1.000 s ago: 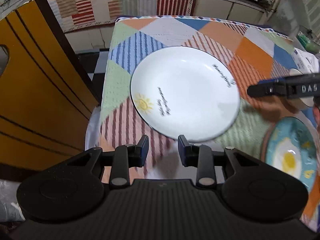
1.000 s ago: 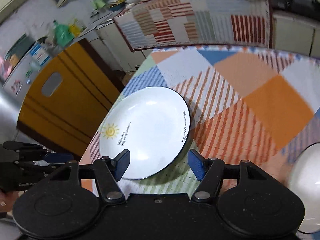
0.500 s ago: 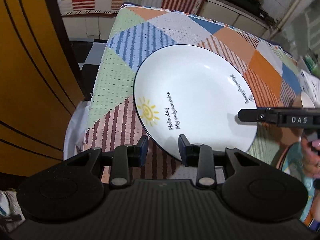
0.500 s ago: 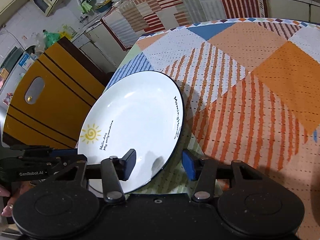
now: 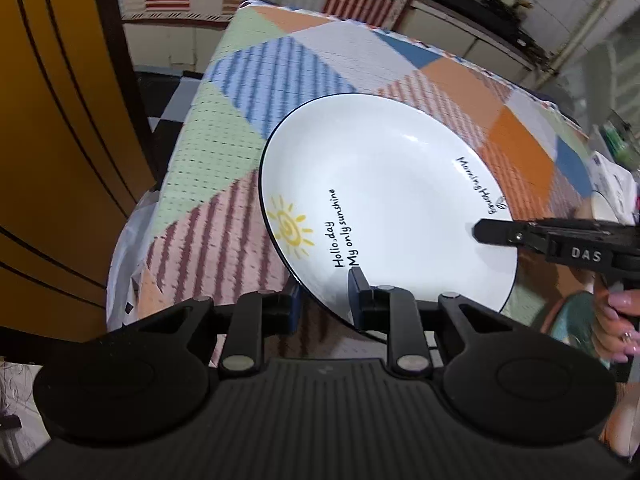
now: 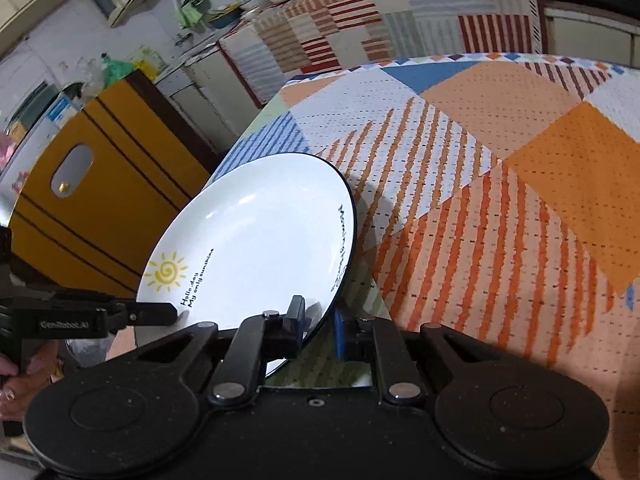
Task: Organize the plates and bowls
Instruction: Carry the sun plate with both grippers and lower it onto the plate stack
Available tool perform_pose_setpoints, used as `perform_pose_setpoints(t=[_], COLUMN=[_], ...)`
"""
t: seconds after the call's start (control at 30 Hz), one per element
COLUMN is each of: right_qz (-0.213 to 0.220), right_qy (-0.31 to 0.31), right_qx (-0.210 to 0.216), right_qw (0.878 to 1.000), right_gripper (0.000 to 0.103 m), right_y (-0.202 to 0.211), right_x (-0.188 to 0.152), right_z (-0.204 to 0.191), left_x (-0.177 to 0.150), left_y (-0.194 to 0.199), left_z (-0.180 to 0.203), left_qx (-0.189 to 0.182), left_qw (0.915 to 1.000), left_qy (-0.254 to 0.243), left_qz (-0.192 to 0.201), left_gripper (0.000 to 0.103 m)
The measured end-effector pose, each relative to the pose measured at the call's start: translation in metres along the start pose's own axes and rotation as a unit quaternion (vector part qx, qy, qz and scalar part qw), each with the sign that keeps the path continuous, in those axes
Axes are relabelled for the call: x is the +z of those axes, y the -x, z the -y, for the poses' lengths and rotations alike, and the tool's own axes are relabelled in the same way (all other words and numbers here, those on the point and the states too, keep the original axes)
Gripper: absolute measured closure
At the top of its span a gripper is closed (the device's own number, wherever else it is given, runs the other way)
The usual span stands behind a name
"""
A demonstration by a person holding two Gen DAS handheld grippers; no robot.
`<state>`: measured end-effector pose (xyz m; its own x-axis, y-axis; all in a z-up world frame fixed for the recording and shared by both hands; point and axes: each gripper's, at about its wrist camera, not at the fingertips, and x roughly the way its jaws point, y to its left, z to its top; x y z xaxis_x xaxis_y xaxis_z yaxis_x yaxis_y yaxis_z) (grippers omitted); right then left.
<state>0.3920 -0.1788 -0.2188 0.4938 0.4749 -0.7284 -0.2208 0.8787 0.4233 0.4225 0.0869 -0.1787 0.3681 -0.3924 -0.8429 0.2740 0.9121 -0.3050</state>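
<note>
A white plate (image 5: 384,208) with a dark rim, a yellow sun and black lettering is tilted above the patchwork tablecloth (image 5: 248,128). My left gripper (image 5: 324,300) is shut on its near rim, one finger above and one below. My right gripper (image 6: 318,328) is shut on the plate's (image 6: 256,232) rim at its other side. The right gripper's finger (image 5: 496,232) shows over the plate in the left wrist view. The left gripper's finger (image 6: 148,312) shows at the plate's edge in the right wrist view.
A yellow wooden chair back (image 6: 92,200) stands left of the table. A teal plate (image 5: 576,316) lies at the table's right, mostly hidden by a hand. The tablecloth (image 6: 500,200) stretches to the right. Cabinets with striped covers (image 6: 360,36) stand behind.
Both grippers closed on the plate's rim from opposite sides. The plate has risen off the cloth and tilted.
</note>
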Motion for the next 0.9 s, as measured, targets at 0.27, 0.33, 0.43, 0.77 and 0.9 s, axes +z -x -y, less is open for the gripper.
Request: perform_pose_setpoints(t=[0.27, 0.33, 0.43, 0.77, 0.9], right_qz=[0.020, 0.025, 0.033, 0.055, 0.055], right_qy=[0.035, 0.044, 0.047, 0.063, 0.055], right_qx=[0.008, 0.009, 0.014, 0.014, 0.011], right_qw=[0.999, 0.999, 0.998, 0.996, 0.997], right_gripper=[0.084, 0.083, 0.083, 0.083, 0.083], right_y=[0.034, 0.048, 0.067, 0.133, 0.157], right_x=[-0.009, -0.011, -0.017, -0.042, -0.056], right_z=[-0.003, -0.005, -0.006, -0.011, -0.004], left_x=[-0.007, -0.009, -0.012, -0.039, -0.053], left_y=[0.031, 0.042, 0.056, 0.094, 0.102], left_z=[0.023, 0.032, 0.043, 0.090, 0.109], left_qx=[-0.013, -0.021, -0.031, -0.040, -0.057], left_qw=[0.9997, 0.9990, 0.9983, 0.9962, 0.9945], left_qy=[-0.020, -0.036, -0.048, -0.078, -0.088], left_qz=[-0.007, -0.012, -0.014, 0.005, 0.006], left_gripper=[0.081, 0.080, 0.080, 0.080, 0.080])
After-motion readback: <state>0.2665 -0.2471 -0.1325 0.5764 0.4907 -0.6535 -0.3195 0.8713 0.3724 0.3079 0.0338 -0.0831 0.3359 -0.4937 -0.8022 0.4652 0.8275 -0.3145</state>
